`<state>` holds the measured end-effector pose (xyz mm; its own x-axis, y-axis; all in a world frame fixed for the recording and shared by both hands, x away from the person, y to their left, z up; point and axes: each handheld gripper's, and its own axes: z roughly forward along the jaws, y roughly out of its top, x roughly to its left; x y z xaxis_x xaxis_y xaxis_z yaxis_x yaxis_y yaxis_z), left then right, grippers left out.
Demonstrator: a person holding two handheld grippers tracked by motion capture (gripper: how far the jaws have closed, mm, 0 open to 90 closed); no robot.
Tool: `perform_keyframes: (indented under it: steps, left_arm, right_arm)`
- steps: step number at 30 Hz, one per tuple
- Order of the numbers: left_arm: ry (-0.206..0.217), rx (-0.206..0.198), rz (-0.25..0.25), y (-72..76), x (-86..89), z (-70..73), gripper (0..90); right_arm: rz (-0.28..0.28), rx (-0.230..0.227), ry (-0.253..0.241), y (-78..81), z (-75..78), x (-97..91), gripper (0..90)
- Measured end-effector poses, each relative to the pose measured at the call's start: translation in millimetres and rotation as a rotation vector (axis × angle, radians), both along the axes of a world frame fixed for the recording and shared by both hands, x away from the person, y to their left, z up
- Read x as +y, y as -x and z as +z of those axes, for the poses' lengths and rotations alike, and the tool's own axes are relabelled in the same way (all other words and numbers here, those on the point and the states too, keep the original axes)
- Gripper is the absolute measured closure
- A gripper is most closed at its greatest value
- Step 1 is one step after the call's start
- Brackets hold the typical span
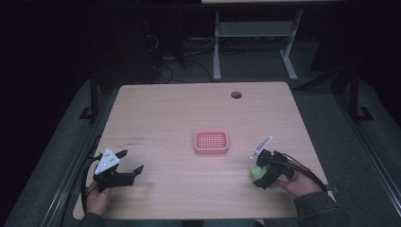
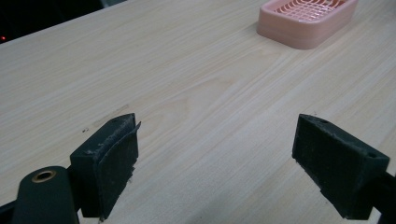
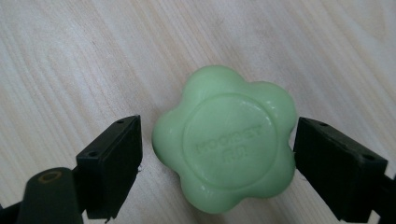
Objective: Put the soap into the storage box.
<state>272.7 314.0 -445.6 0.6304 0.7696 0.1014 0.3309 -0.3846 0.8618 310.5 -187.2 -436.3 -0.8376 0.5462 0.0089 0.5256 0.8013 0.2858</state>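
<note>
Soap (image 3: 226, 144) betw. right hand-held gripper (image 3: 217, 158) jaws — pink dish (image 1: 211, 142) holds nothing.

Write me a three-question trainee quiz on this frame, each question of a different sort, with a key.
1. True or false: the right gripper has its jaws set on either side of the green flower-shaped soap, which lies on the table.
2. Multiple choice: what lies between the jaws of the left gripper? A) the soap B) bare table C) the pink soap dish
3. Fill in: in the high view, the pink soap dish sits near the table's ______.

Key
1. True; the left jaw stands off the soap by a small gap, and the right jaw is at its edge, contact unclear.
2. B; the jaws stand wide apart over bare wood.
3. Middle, between the two grippers.
</note>
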Motion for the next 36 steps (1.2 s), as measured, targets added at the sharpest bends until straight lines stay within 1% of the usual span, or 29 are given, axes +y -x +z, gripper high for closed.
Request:
perform_keyframes:
  steps: [1,5,8,11,15,21,22,24,36]
  left_arm:
    - [0.0,0.0,0.0,0.0,0.0,0.0,14.1]
    - [0.0,0.0,0.0,0.2,0.0,0.1,14.2]
    - [0.0,-0.001,0.0,0.3,0.0,0.2,14.1]
    - [-0.001,-0.001,0.0,0.3,0.1,0.3,14.1]
    - [0.0,-0.001,0.0,0.2,-0.1,0.1,14.1]
    - [0.0,0.0,0.0,0.3,0.0,0.1,14.1]
    - [0.0,0.0,0.001,0.3,0.0,0.1,14.2]
    - [0.0,-0.001,0.001,0.3,0.1,0.2,14.2]
    - [0.0,0.0,0.0,0.3,0.6,0.4,14.1]
  right_arm:
    - [-0.002,0.006,0.007,-1.0,-1.8,1.0,15.3]
    - [-0.008,0.015,0.005,-2.3,-4.5,2.5,15.3]
    - [-0.001,0.023,0.017,-2.6,-7.5,4.7,15.7]
    - [-0.002,0.019,0.028,-3.2,-8.7,5.1,16.2]
    - [0.001,0.022,0.034,-3.3,-9.0,5.9,19.1]
    - [-0.004,0.024,0.044,-3.8,-9.6,7.4,21.0]
    - [-0.001,0.018,0.054,-4.0,-9.7,7.9,21.2]
    - [-0.001,0.016,0.058,-4.2,-9.7,8.5,22.4]
    - [-0.012,0.019,0.049,-5.7,-9.3,7.3,25.0]
